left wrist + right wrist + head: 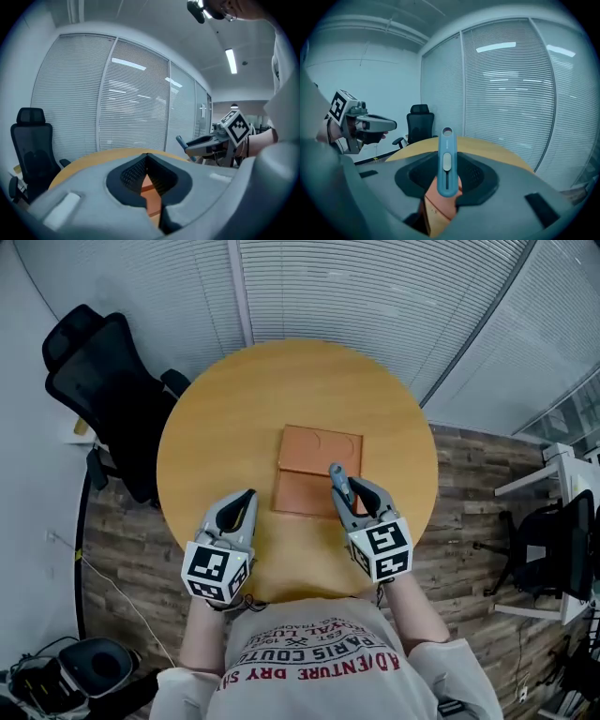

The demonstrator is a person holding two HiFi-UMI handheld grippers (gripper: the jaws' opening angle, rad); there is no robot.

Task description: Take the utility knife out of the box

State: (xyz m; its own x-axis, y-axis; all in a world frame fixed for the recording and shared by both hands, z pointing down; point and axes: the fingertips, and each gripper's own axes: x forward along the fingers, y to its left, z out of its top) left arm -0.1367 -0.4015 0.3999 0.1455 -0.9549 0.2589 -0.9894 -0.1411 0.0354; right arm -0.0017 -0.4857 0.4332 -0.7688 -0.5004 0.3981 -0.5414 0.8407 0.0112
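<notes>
An orange box [314, 470] lies open and flat in the middle of the round wooden table [206, 446]. My right gripper [342, 495] is lifted above the box's near right part and is shut on a blue utility knife [338, 480]. In the right gripper view the knife [446, 164] stands upright between the jaws, slider facing the camera, with the box [440, 208] below. My left gripper [248, 495] hovers over the table left of the box, its tips together and holding nothing. The left gripper view shows the box [149, 187] through its jaw gap and the knife [179, 140] in the right gripper [190, 149].
A black office chair [103, 381] stands at the table's left edge. Slatted blinds [375, 287] line the wall behind. A white desk [553, 479] and another dark chair [553, 549] stand to the right on the wood floor. A dark bag [84, 671] lies bottom left.
</notes>
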